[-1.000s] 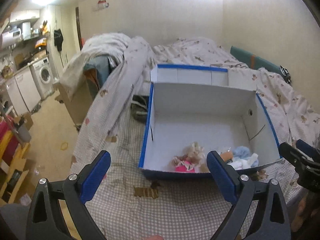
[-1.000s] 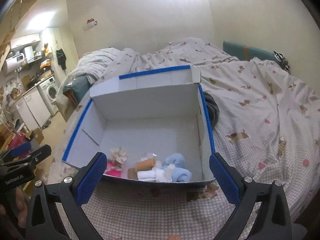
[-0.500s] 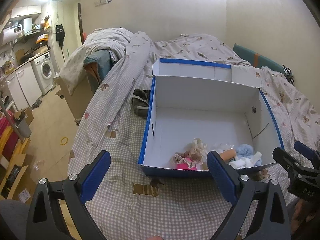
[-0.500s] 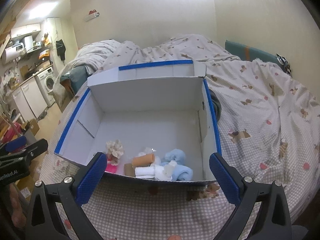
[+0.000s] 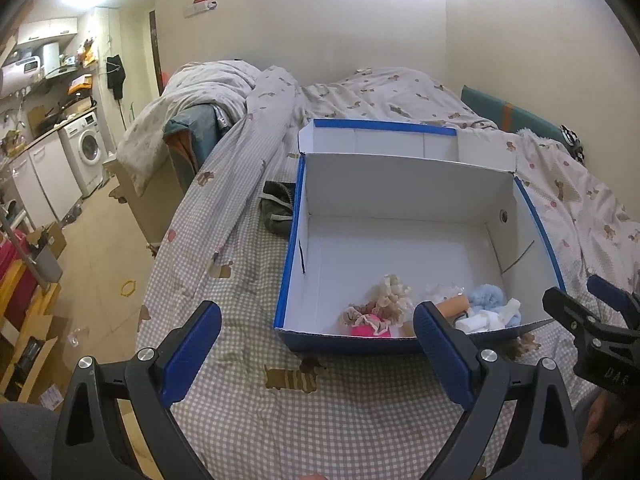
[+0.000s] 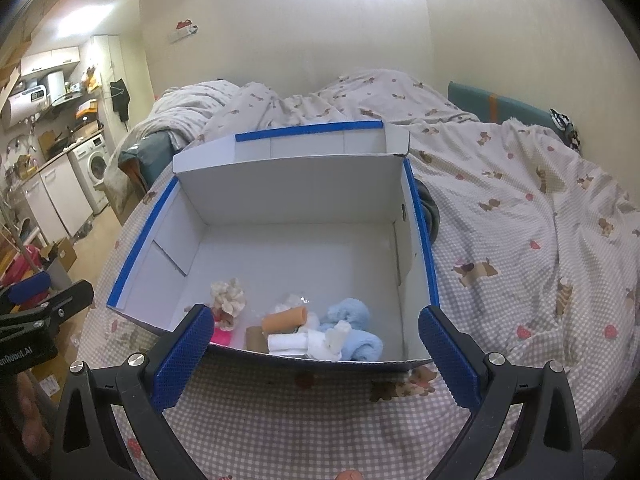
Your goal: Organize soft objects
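Soft objects lie bunched in the near end of a white box with blue edging, which sits on the bed — none of them is held. The right gripper hangs just short of the box's near wall with its blue pads spread wide and nothing between them. The left gripper sits the same way beside it, also wide and empty, facing the box's near left corner. To my eye both are held back and open so either can drop in over the low front wall.

Moving outward, the orange roll lies on its side, long axis running left to right and tilted up slightly at its right end. The white folded cloth lies flat just in front of it, also crosswise. The light blue rolls are touching the white cloth on its right. The cream frilly piece and a pink item sit to the left — the pink one partly hidden behind a pad. The far half of the box is bare.
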Motion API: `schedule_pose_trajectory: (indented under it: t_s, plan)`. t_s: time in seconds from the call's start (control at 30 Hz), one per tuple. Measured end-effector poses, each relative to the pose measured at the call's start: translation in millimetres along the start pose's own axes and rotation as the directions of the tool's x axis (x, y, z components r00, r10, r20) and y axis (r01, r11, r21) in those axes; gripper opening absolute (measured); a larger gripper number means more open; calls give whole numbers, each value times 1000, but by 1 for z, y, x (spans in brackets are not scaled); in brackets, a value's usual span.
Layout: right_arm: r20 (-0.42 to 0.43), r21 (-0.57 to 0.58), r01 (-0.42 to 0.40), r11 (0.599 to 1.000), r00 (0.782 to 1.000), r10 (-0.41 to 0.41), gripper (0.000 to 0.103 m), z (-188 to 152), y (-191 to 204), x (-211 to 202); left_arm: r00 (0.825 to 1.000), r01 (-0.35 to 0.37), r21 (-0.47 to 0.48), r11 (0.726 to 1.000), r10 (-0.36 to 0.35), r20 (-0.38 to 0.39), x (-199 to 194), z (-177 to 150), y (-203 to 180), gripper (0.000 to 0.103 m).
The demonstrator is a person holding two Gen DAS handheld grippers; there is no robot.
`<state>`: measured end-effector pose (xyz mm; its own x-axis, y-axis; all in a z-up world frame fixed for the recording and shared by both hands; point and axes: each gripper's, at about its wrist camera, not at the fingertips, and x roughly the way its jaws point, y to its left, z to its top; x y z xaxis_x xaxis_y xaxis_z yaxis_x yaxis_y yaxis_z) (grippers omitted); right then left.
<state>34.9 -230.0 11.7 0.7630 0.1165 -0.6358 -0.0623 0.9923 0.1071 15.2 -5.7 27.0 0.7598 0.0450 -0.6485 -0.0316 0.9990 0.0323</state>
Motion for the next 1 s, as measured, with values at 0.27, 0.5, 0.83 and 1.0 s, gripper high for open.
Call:
schedule_pose_trajectory:
  t_s: [0.27,0.5,0.83,1.0]
  plan:
    - [0,0,-1,1000,1000,1,103,0,0,0,1000,0,4,1000,0,0,0,-1,-1,96]
    - [0,3,-2,1000,1000,2,103,0,-1,0,1000,5,2,1000,-5,-16,3,-2,0,96]
    - [3,10,-3,1000,1000,3,103,1,-2,-2,1000,5,9,1000,-5,-30,9,-5,0,96]
    - [5,10,-2,1000,1000,2,103,1,-2,-3,1000,-6,13,1000,6,-27,11,-6,1,96]
